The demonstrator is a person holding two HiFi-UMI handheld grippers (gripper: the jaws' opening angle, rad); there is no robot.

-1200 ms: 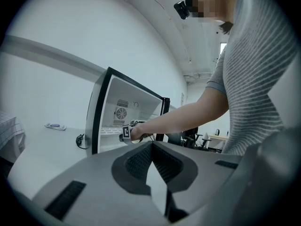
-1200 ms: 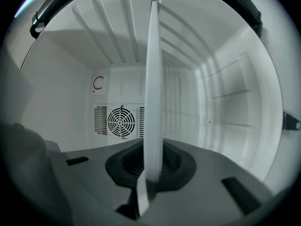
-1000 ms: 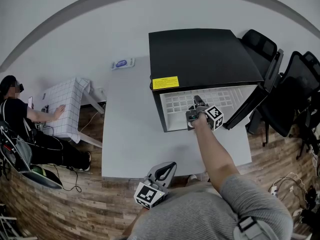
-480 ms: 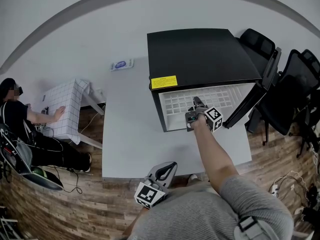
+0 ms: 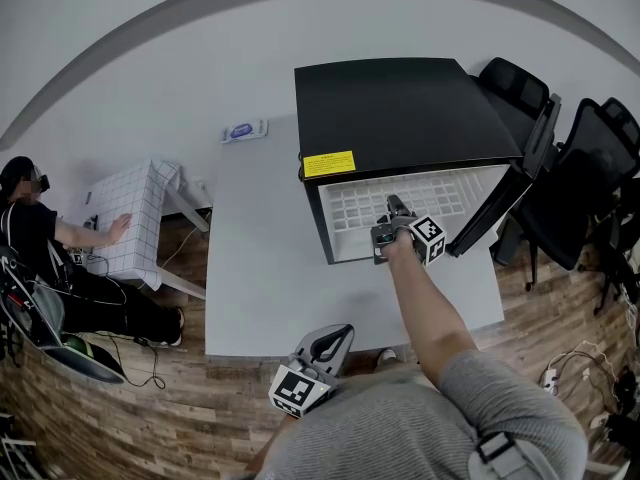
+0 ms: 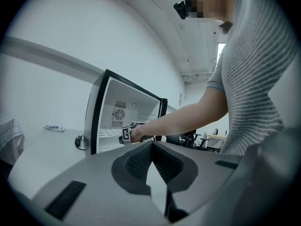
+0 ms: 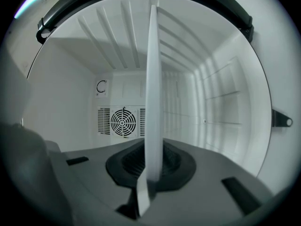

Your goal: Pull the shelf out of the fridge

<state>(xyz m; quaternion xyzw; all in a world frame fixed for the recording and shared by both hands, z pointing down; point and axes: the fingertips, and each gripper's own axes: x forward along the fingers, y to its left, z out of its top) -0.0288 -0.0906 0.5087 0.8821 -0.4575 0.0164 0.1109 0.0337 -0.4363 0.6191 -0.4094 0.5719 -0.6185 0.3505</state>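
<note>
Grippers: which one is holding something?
The right gripper, reaching into the fridge, is clamped on the white shelf edge. The left gripper, near the person, is shut on nothing.

Wall (image 5: 150,58): plain pale grey, with a darker band running along it.
Floor (image 5: 170,418): wood-look planks in mixed browns.
Worktop (image 5: 255,268): pale grey and rectangular, its back edge at the wall; a small blue-and-white item (image 5: 244,128) lies near that edge.
Side table (image 5: 125,218): left of the worktop, under a white grid-pattern cloth; a seated person (image 5: 40,243) rests a hand on it.
Chairs (image 5: 590,168): black office chairs, clustered at the right.
Cables (image 5: 140,360): loose on the floor at the left; a white power strip (image 5: 550,376) lies at the right.
Ceiling (image 6: 160,13): white, with thin conduit lines.
Light: even and soft, with a bright patch (image 6: 221,48) high at the far end.
</note>
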